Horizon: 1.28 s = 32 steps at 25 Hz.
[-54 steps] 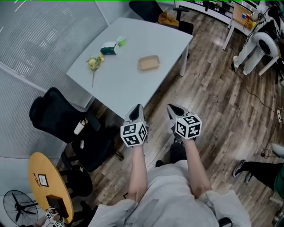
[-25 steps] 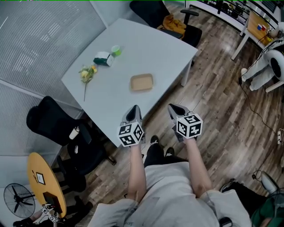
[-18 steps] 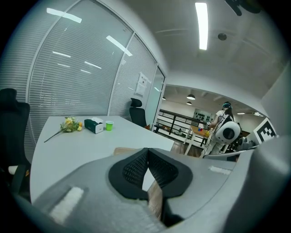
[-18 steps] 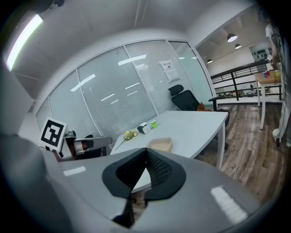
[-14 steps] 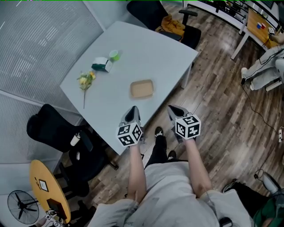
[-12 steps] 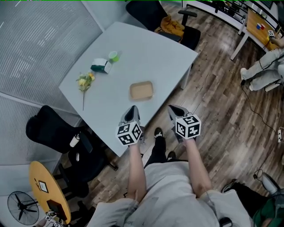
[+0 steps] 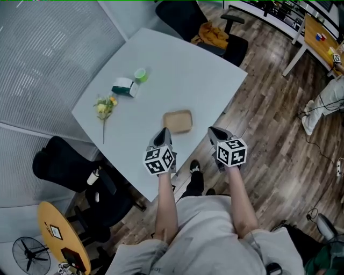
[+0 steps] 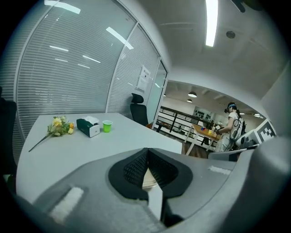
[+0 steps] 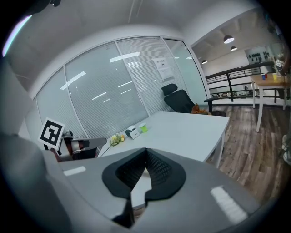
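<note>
A white table (image 7: 183, 80) stands on a floor (image 7: 269, 129) of wood-look planks, its long left edge close to a glass wall (image 7: 43, 48) lined with pale horizontal blinds. A paper notice (image 9: 162, 69) hangs on the glass. One black office chair (image 7: 185, 16) sits at the table's far corner with an orange cloth (image 7: 215, 35) on its seat; another black chair (image 7: 64, 161) stands by the near left edge. Beyond it are a small round yellow table (image 7: 56, 236) and a floor fan (image 7: 32, 257). A strip light (image 8: 210, 22) glows on the white ceiling, and a dark railing (image 9: 232, 73) runs past the far desks.
</note>
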Each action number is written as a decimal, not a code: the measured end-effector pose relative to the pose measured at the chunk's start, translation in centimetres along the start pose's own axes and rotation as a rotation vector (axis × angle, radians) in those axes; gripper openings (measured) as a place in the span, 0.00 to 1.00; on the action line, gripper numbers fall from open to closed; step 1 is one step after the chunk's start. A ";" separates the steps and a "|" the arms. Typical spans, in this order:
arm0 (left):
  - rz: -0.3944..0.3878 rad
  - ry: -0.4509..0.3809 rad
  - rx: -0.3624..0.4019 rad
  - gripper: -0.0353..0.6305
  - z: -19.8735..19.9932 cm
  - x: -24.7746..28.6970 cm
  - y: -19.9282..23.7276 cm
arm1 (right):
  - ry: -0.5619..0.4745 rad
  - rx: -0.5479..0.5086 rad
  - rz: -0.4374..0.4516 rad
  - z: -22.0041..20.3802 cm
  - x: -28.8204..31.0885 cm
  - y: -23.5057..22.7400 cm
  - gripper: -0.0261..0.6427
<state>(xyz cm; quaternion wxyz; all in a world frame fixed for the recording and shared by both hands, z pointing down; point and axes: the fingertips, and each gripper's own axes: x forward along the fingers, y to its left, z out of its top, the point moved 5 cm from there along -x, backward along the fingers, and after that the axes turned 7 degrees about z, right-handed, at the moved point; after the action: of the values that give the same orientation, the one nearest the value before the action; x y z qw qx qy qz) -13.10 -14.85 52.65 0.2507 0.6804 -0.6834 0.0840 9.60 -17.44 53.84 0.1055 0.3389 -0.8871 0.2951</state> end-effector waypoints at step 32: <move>-0.062 0.144 -0.004 0.06 -1.4 9.6 8.6 | 0.081 -0.016 -0.053 0.4 13.5 -1.2 0.05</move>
<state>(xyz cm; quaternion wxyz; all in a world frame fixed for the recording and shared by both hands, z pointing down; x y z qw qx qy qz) -20.60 -22.20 60.19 0.3031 0.6929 -0.6425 0.1234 0.28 -25.68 59.33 0.1518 0.3493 -0.8750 0.2988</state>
